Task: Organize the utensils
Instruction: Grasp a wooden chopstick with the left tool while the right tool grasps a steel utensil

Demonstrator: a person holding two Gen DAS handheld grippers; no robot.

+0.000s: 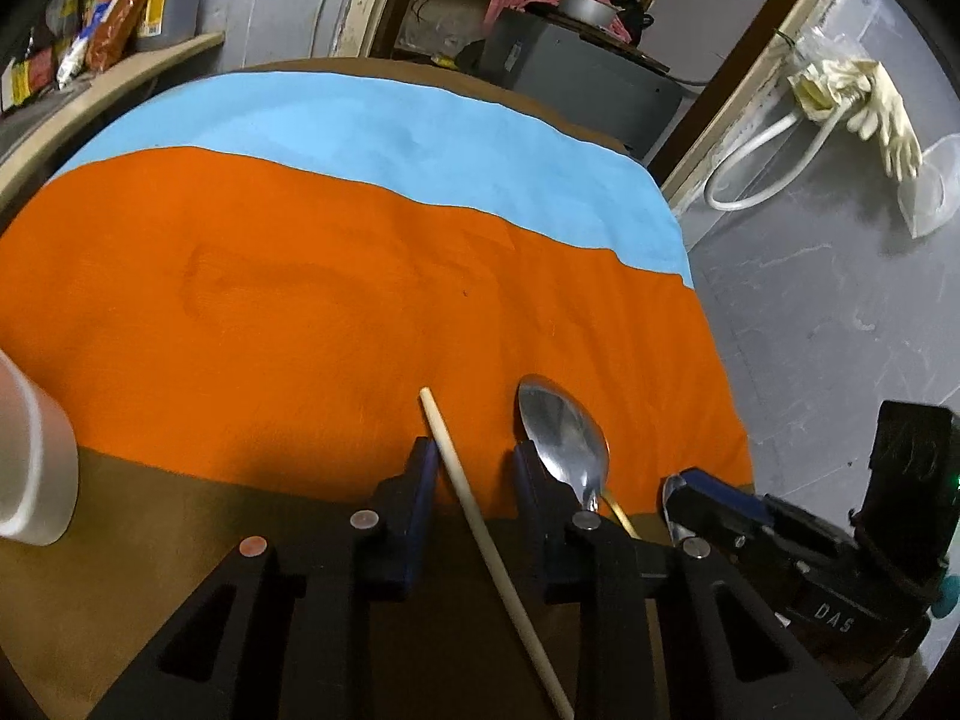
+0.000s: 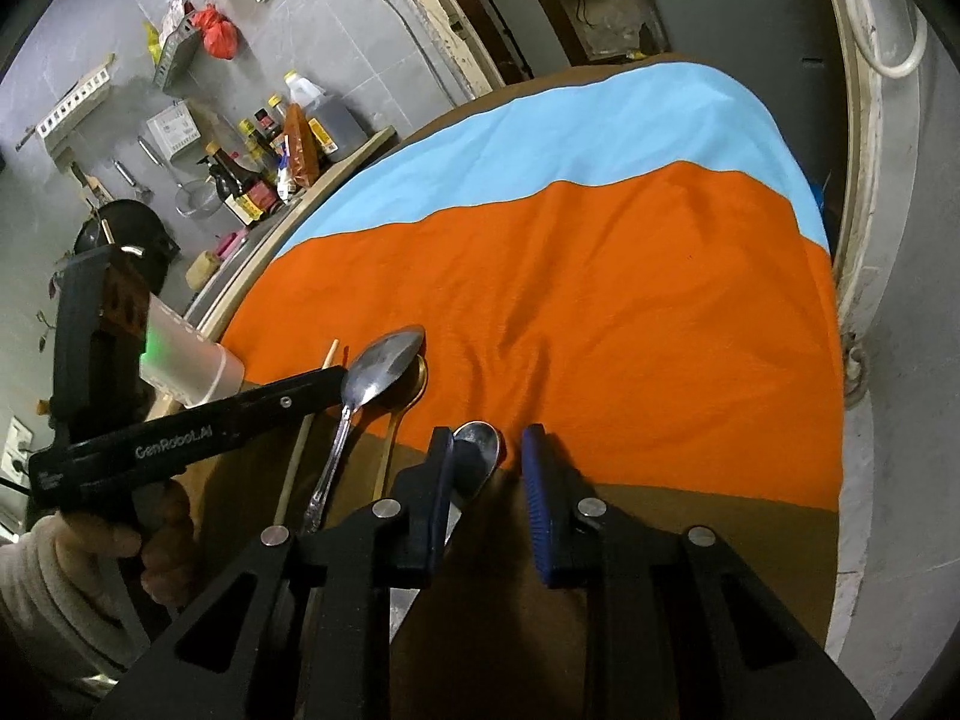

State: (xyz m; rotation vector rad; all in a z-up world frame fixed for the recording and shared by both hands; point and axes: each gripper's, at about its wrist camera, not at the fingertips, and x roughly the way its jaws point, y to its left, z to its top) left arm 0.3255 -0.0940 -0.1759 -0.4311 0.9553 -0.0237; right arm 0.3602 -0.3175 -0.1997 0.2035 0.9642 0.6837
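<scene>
Black left tongs (image 1: 474, 468) and right tongs (image 2: 487, 468) parted, straddling round wooden chopstick (image 1: 456, 468), shiny steel spoon (image 2: 477, 456).

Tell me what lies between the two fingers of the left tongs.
A wooden chopstick lies between the left tongs' open fingers, untouched, on the cloth. The left wrist view shows it.

Steel spoon (image 1: 564, 444) lies bowl-up beside a wooden chopstick (image 1: 474, 504) on orange cloth.
</scene>
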